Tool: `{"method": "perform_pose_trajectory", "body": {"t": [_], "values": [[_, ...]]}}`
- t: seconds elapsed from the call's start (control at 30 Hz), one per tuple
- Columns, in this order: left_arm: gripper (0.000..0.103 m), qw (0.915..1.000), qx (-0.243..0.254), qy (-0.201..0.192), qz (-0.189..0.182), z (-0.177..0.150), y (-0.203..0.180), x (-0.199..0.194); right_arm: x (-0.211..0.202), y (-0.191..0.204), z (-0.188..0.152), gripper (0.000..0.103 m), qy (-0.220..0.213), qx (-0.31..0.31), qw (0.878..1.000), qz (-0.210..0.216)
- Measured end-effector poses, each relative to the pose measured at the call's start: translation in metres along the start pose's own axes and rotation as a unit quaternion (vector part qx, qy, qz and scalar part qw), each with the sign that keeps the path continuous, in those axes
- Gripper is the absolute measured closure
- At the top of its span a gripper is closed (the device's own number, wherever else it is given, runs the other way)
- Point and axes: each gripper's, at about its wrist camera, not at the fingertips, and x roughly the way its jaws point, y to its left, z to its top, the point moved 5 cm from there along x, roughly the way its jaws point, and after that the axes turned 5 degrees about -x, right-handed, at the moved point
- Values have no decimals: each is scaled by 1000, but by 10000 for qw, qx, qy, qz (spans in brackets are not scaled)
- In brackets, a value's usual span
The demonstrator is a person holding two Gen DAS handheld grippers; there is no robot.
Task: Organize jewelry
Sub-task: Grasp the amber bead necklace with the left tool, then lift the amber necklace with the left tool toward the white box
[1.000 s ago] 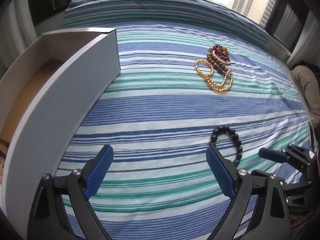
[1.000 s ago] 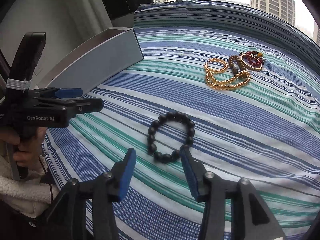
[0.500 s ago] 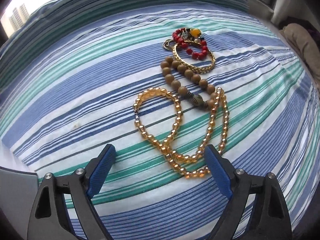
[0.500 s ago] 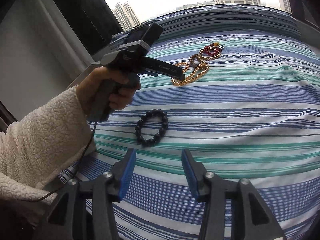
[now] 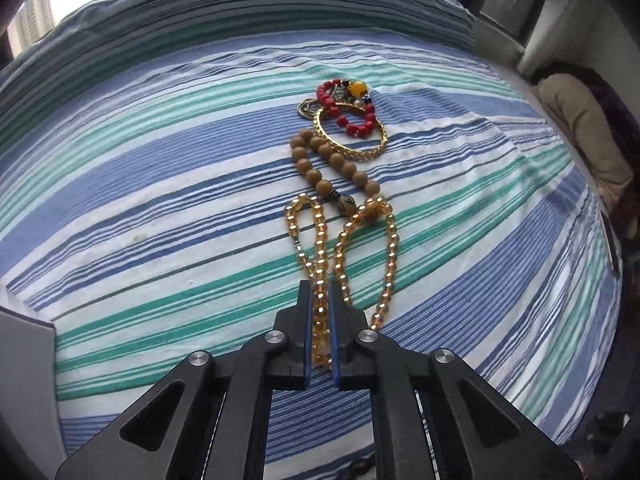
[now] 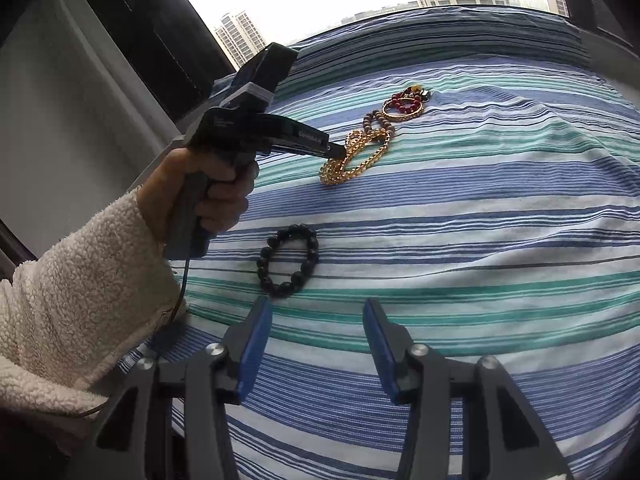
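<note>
The left hand-held gripper (image 5: 320, 300) has its two blue pads pressed almost together, pinching the near end of the amber bead necklace (image 5: 340, 240); a doubled run of beads sits in the narrow slot between the pads, which suggests the grip was taken at the loop's closest end so the whole strand can be drawn up and away from the pile. From that pinch the necklace trails outward across the striped bed (image 5: 160, 184), its far loops touching the wooden bead bracelet (image 5: 332, 164), which lies just beyond the necklace. Beyond that again, a gold bangle (image 5: 352, 140) and a red bead bracelet (image 5: 352, 116) overlap each other at the far end of the heap, so lifting the necklace may drag its neighbours. A pale corner of what looks like a box (image 5: 24, 360) shows to the left of the necklace, probably the place the pieces are meant to go. The right hand-held gripper (image 6: 318, 320) is spread wide and holds nothing, hovering on the near side of a black bead bracelet (image 6: 288, 260) that lies by itself, well apart from the necklace, likely its next target.
</note>
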Motion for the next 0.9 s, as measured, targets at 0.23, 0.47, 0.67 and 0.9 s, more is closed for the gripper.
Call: {"method": "perform_pose_trajectory", "body": {"t": [0.23, 0.47, 0.67, 0.9], "values": [[98, 9977, -635, -165, -180, -32, 41, -52, 7, -2, -4, 55, 59, 88, 9999, -18], [98, 9997, 31, 19, 235, -75, 45, -57, 11, 10, -3, 55, 85, -31, 10000, 29], [88, 9984, 362, 118, 413, -89, 48, -39, 13, 22, -6, 55, 146, -111, 9998, 90], [68, 9964, 655, 3, 542, -77, 38, -31, 11, 21, -14, 55, 221, -99, 9997, 90]]}}
